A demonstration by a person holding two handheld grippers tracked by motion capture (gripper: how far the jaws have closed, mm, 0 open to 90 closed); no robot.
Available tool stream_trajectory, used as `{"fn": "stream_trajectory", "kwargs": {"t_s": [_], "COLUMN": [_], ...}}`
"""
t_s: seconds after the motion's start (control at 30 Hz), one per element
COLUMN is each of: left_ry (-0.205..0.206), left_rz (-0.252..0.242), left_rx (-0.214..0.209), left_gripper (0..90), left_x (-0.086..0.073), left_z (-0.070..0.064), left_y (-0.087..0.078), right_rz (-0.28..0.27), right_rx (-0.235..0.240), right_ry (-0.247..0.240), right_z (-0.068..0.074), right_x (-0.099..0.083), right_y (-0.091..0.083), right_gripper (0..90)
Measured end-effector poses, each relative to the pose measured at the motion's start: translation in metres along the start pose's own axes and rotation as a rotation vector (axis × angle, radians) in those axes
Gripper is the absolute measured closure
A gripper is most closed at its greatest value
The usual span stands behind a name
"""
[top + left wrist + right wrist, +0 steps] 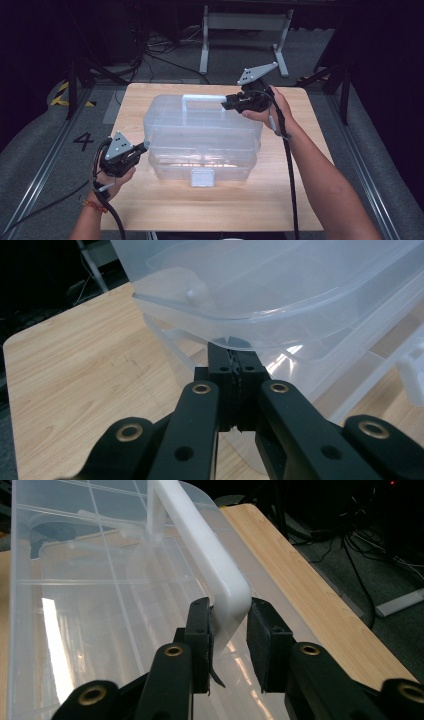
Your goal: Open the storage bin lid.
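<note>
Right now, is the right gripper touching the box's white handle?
Touching. In the right gripper view, the right gripper straddles the corner of the white handle of the clear box; the left pad presses against it, while a thin gap shows at the other pad.

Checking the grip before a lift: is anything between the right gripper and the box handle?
Nothing visible. The right gripper has its jaws on either side of the white handle at its corner, atop the clear box.

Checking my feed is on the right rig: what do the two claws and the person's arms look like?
Both claws, left claw and right claw, are black, two-jawed, with brass-coloured rivets, each topped by a grey three-cornered plate. A black cable trails from each along the forearm. Arms bare, no sleeves; an orange-red band on the left wrist.
</note>
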State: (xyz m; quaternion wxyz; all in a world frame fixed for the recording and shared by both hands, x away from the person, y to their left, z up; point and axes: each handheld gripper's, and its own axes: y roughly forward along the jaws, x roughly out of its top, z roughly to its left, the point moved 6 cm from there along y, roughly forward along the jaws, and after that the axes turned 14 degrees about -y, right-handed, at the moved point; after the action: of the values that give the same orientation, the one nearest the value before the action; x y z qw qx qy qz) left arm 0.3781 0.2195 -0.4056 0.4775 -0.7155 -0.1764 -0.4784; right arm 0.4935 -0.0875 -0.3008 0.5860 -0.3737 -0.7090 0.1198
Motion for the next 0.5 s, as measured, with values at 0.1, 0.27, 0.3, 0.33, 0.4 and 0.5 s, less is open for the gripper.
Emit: {"fn": "stream_trajectory", "kwargs": {"t_s": [0.1,0.27,0.3,0.33,0.4,0.5], "left_ry": [-0.008,-0.001,-0.005,-0.009,0.0,-0.005], "left_rz": [0.002,0.004,0.003,0.002,-0.002,0.0], "left_rx": [-0.002,-0.002,-0.002,-0.001,0.0,0.0], "left_gripper": [89.0,89.0,89.0,89.0,89.1,89.1], "left_x": [0.001,0.002,0.002,0.002,0.004,0.006], "left_z": [0.0,0.0,0.0,0.0,0.001,0.002], "left_y": [0.0,0.0,0.0,0.0,0.0,0.0], "right_rz": [-0.012,-0.032,-0.036,-0.041,-0.062,-0.068], "right_rx": [-0.012,-0.057,-0.065,-0.074,-0.105,-0.133], "right_ry": [0.004,0.006,0.009,0.011,0.009,0.019], "right_z": [-0.002,-0.007,-0.007,-0.008,-0.011,-0.012], "right_x": [-0.003,-0.011,-0.013,-0.015,-0.019,-0.03], "right_y": [-0.004,-0.02,-0.023,-0.028,-0.037,-0.048], "right_gripper": [71.3,70.0,69.6,69.1,68.2,66.3]}}
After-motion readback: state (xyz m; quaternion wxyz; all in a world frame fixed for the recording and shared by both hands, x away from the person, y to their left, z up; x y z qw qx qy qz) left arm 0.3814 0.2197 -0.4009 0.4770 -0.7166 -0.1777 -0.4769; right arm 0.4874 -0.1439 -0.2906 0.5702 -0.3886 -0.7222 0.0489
